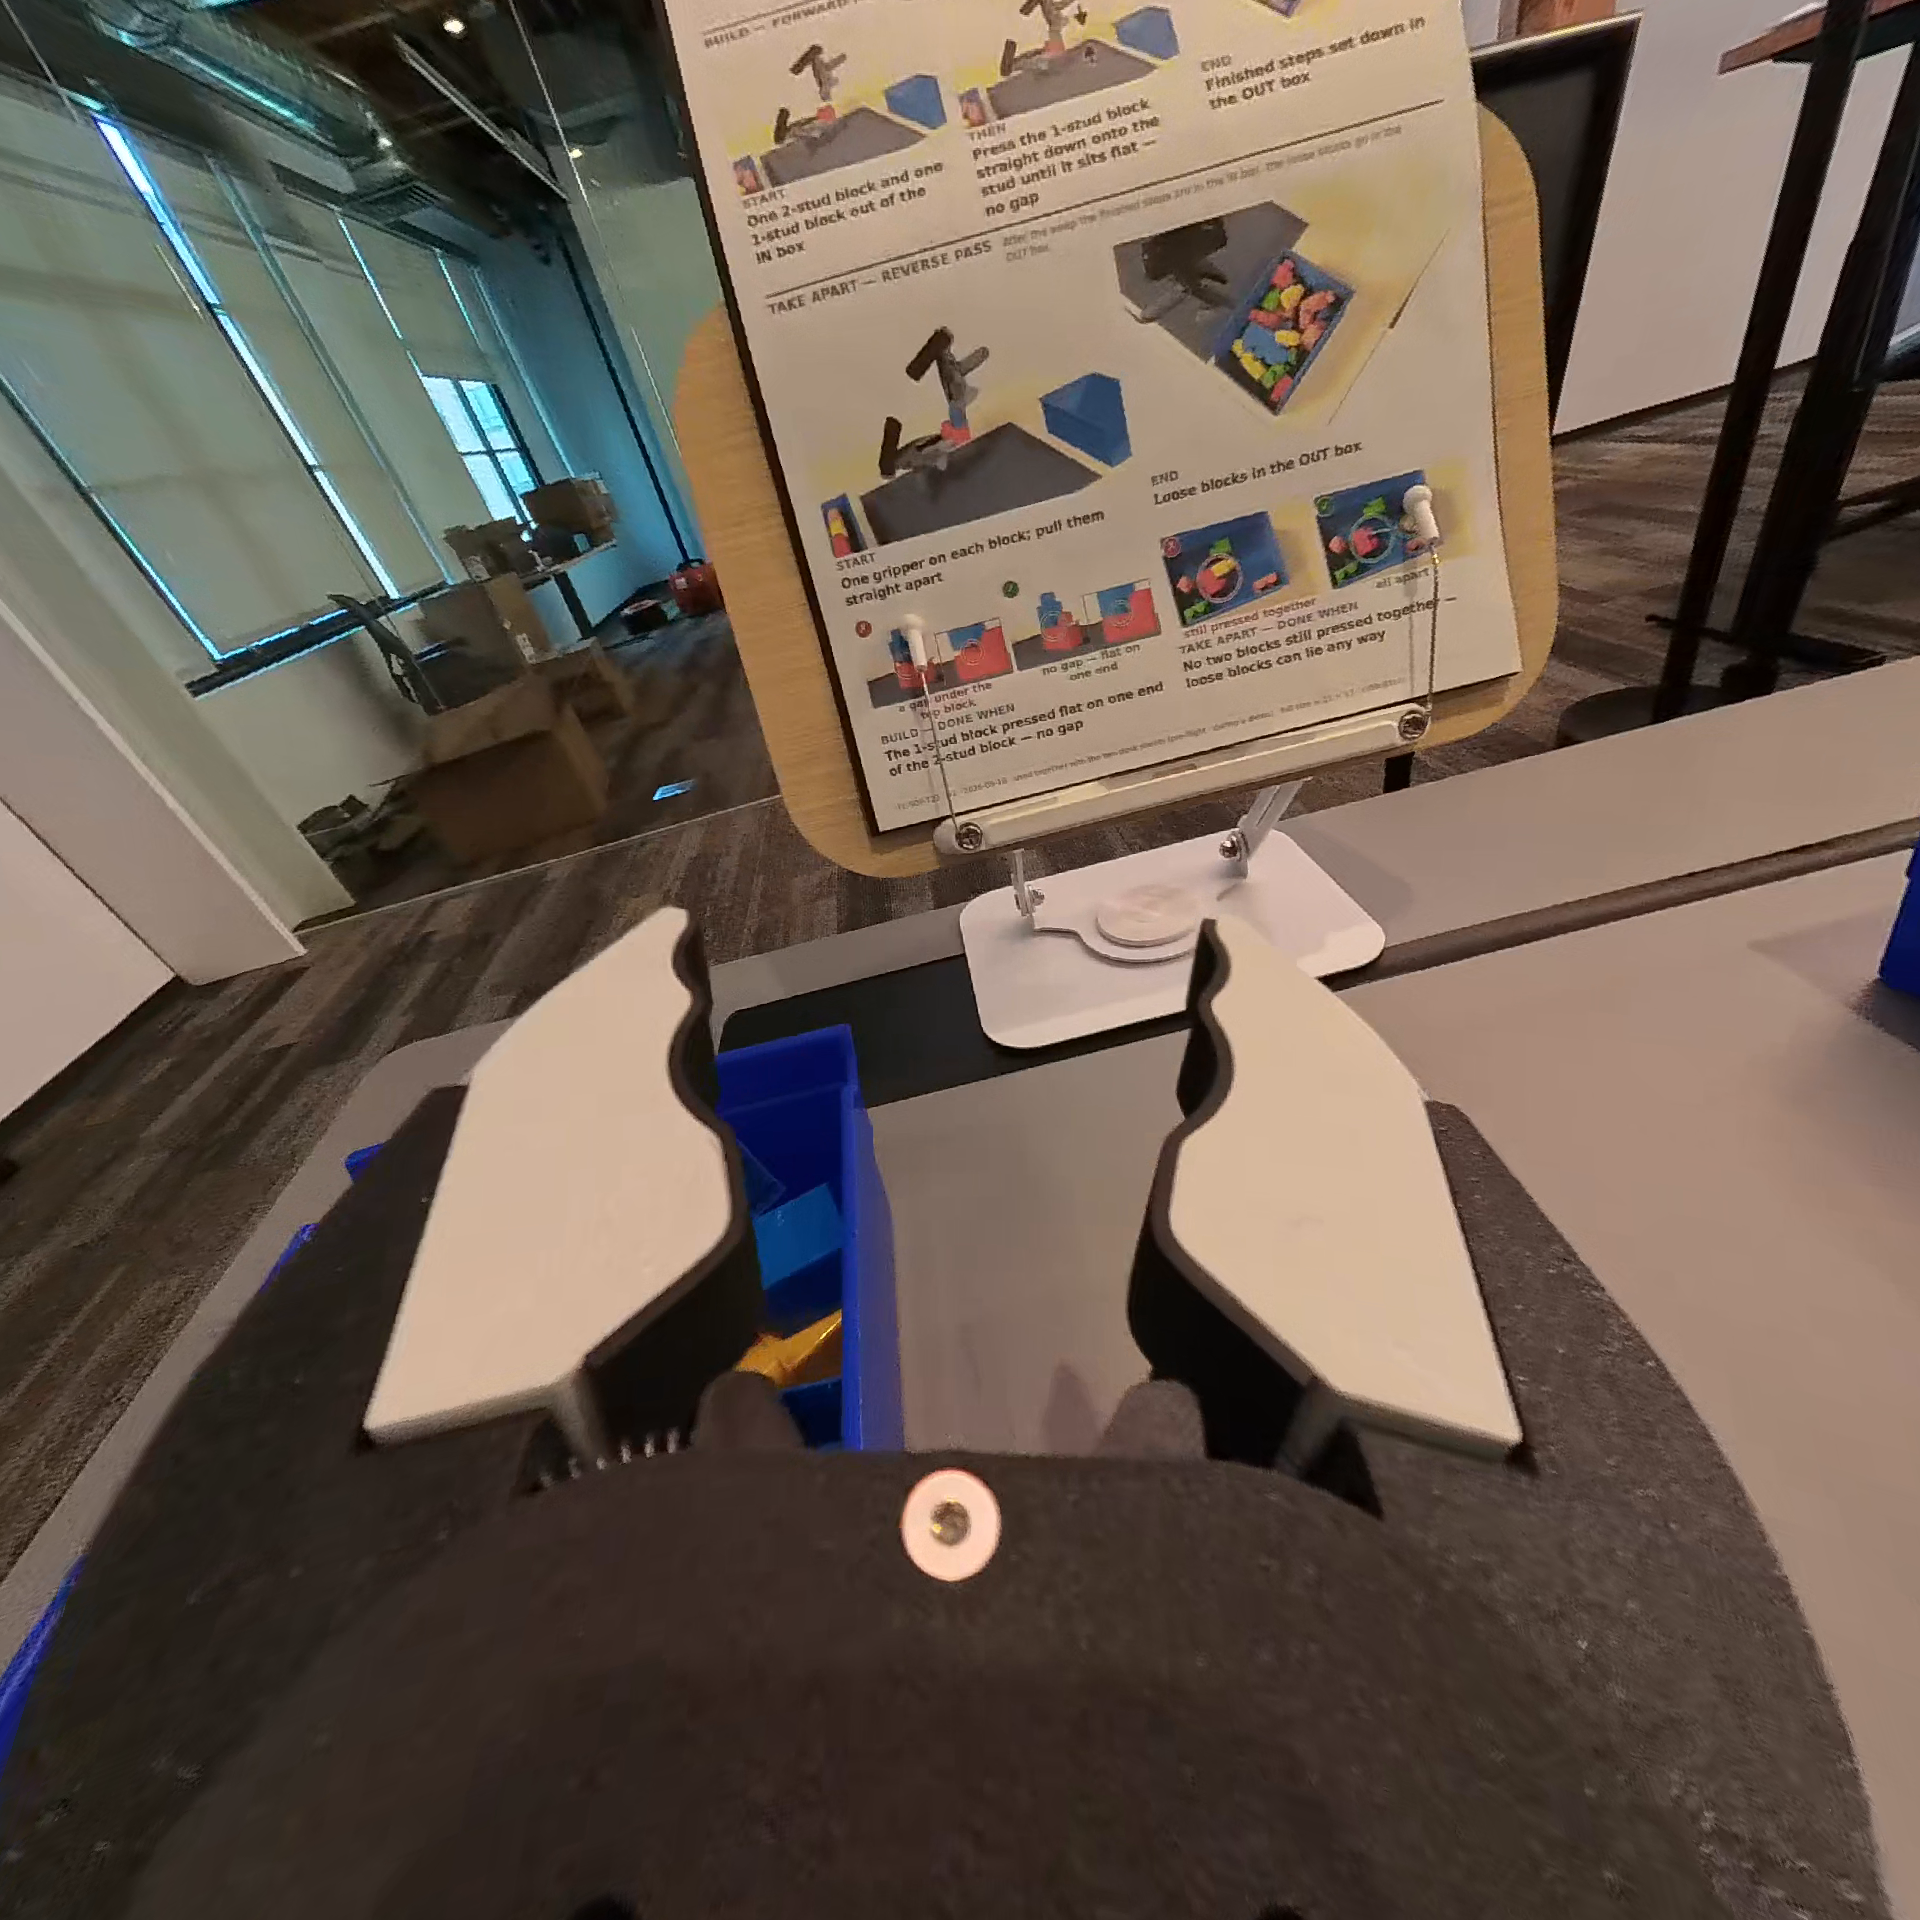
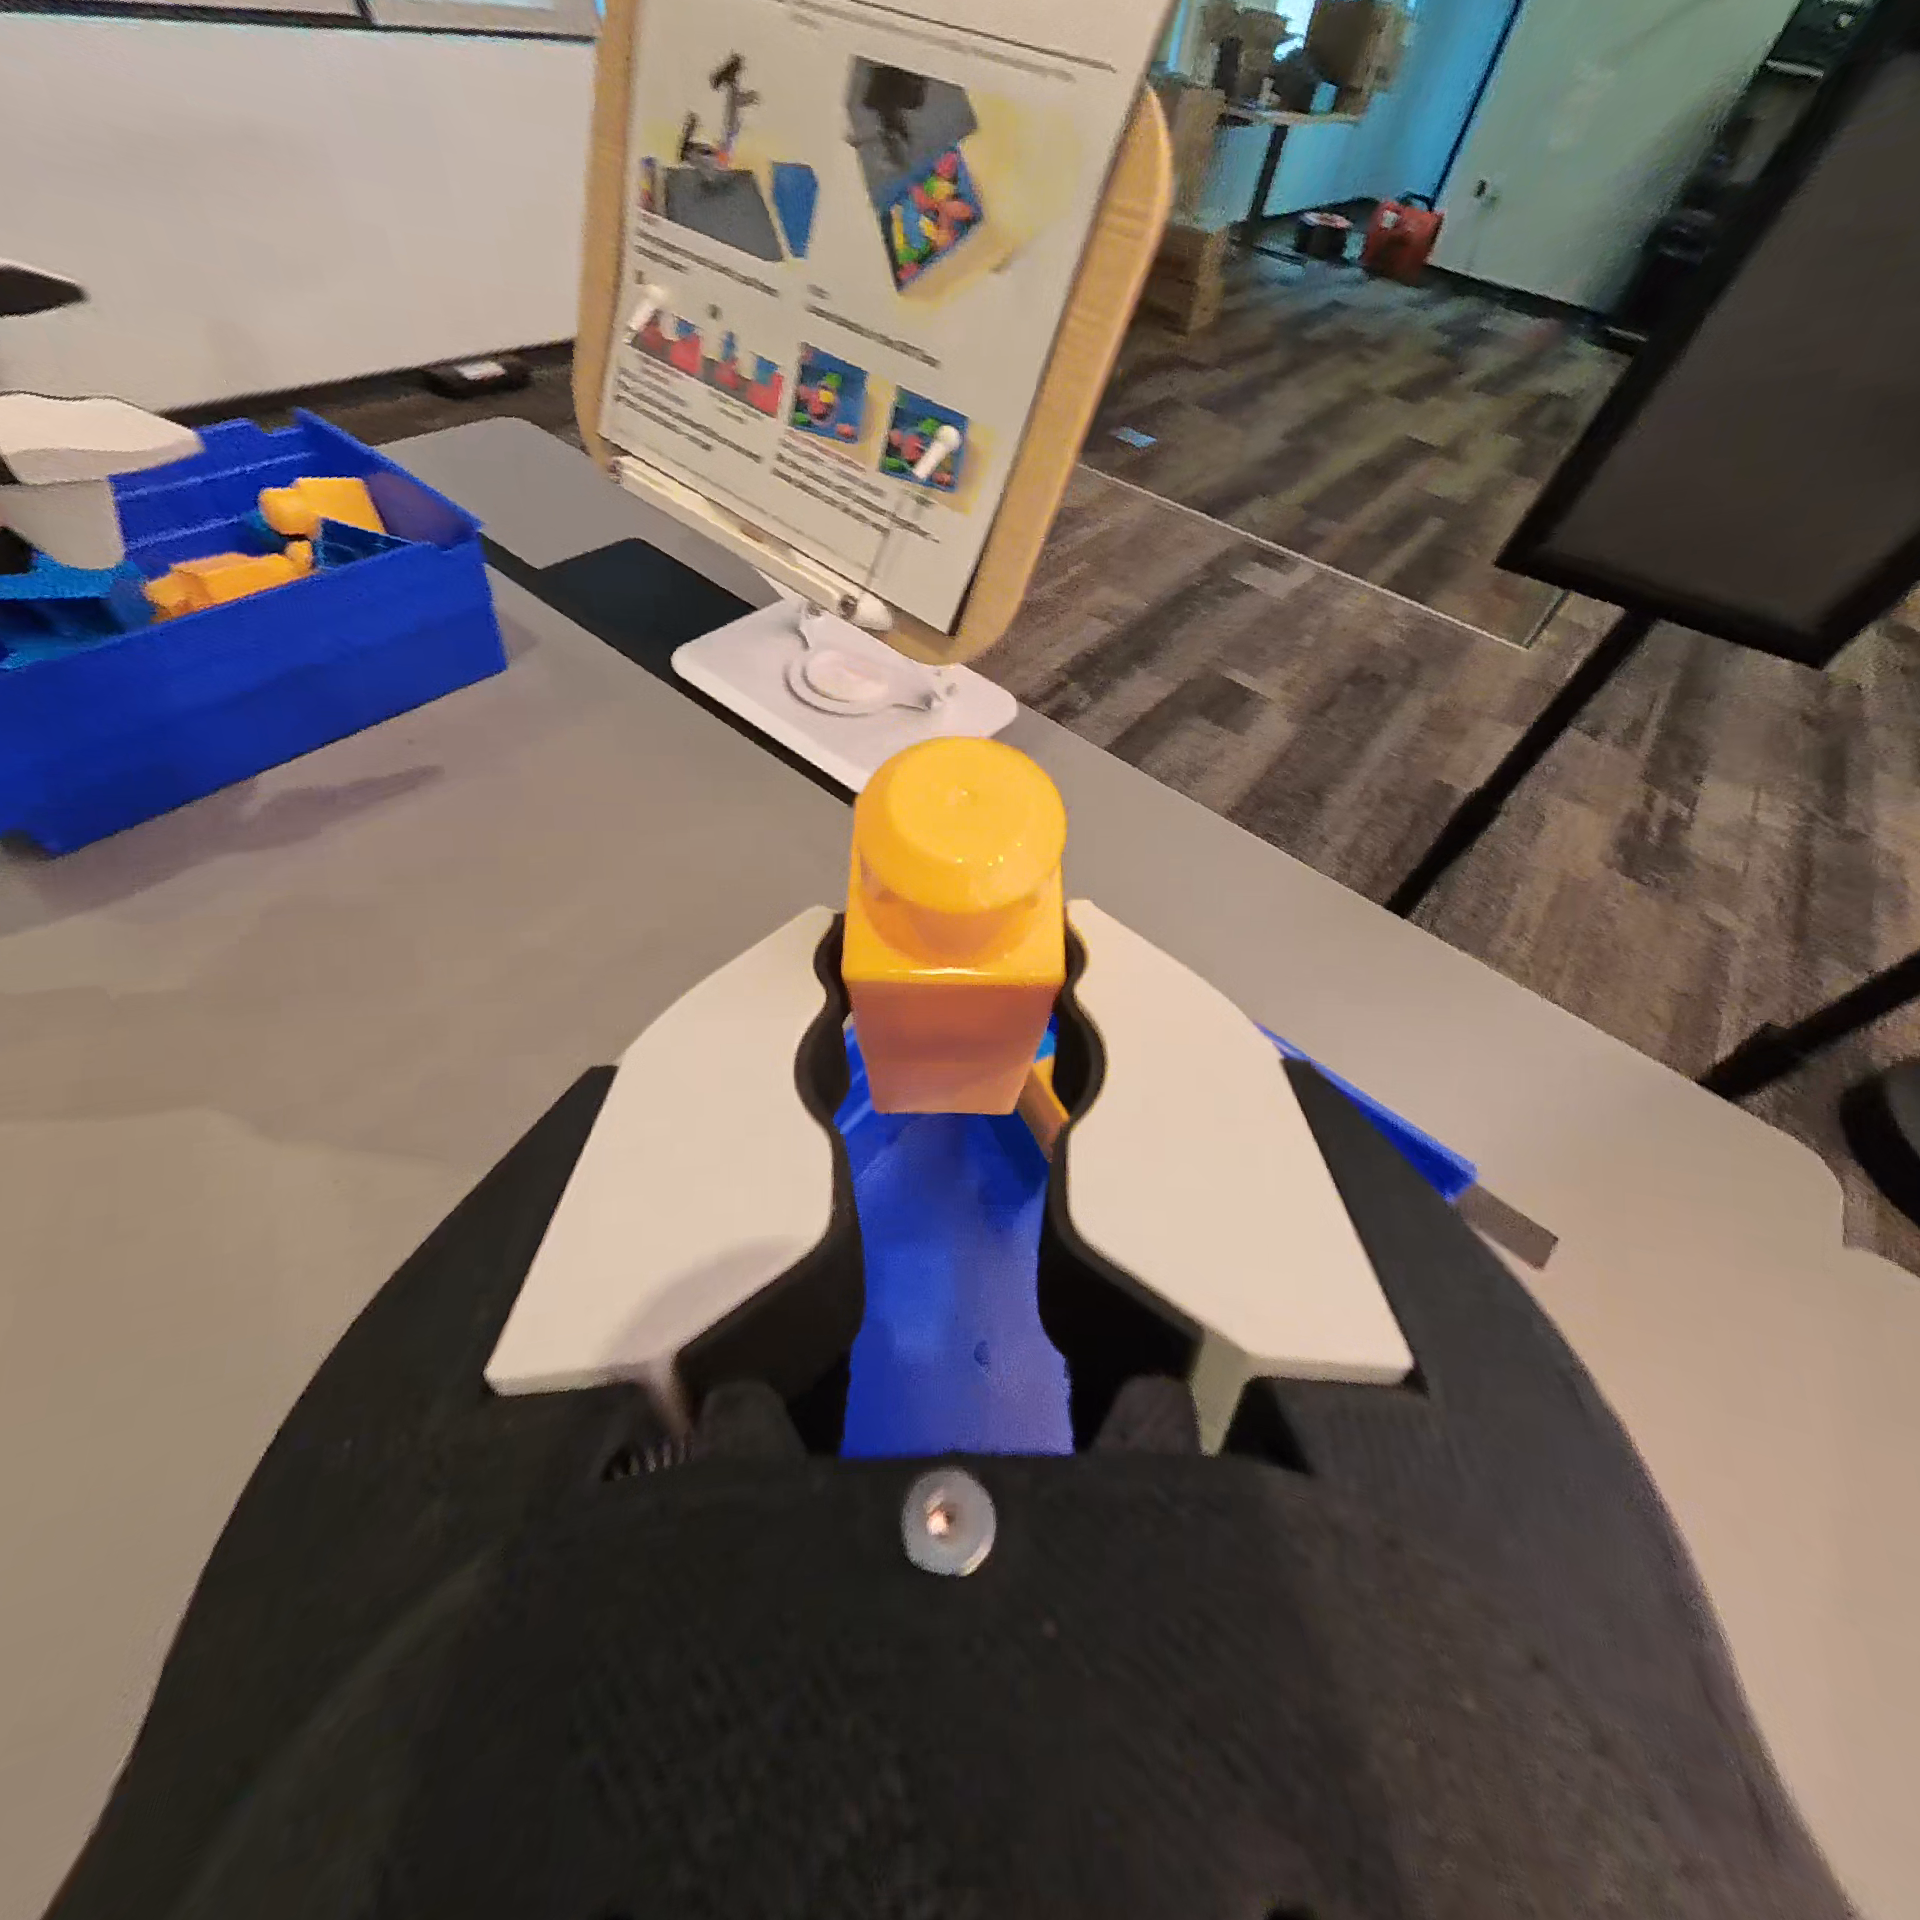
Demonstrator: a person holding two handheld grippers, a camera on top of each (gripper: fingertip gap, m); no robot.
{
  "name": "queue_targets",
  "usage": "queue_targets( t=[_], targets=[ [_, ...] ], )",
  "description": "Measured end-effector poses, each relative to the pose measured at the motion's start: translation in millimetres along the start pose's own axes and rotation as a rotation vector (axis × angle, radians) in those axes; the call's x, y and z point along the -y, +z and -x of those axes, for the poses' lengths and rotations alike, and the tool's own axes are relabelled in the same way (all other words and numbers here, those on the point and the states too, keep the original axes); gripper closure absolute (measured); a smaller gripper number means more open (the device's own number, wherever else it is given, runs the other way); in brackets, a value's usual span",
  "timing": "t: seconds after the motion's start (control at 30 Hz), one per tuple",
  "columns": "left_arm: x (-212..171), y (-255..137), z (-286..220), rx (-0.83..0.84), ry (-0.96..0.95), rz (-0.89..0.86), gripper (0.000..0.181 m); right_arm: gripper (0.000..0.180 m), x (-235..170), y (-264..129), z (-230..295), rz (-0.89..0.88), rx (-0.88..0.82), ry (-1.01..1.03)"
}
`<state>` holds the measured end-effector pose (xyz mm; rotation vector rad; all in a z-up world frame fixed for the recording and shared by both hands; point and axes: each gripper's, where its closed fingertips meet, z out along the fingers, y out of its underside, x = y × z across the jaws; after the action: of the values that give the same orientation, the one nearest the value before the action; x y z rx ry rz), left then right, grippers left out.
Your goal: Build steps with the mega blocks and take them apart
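An orange one-stud block (image 2: 954, 956) is clamped stud-forward in the right tongs (image 2: 951, 935) above a blue bin (image 2: 951, 1288), while the left tongs (image 1: 951, 1023) are held apart, empty, over another blue bin (image 1: 810, 1174) at 10 o'clock on the worktop (image 2: 416, 987).

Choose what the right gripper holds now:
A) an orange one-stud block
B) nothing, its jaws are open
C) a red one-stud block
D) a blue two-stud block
A: in the right wrist view, the right gripper is closed on an orange one-stud block, its stud pointing away from the camera.
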<state>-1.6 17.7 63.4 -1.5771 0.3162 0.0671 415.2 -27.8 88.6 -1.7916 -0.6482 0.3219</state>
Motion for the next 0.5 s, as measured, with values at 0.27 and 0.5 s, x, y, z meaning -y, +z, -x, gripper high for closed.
queue_targets(
  t=[0.27,0.5],
  targets=[
    [-9.0,3.2,-14.8,-0.071,-0.009,0.040,0.094,0.142,-50.3,13.5,-32.0,0.145,0.000,0.067],
    [-10.3,2.7,-33.4,-0.134,0.017,0.050,0.098,0.142,-99.9,40.0,-56.7,0.294,-0.044,0.097]
  ],
)
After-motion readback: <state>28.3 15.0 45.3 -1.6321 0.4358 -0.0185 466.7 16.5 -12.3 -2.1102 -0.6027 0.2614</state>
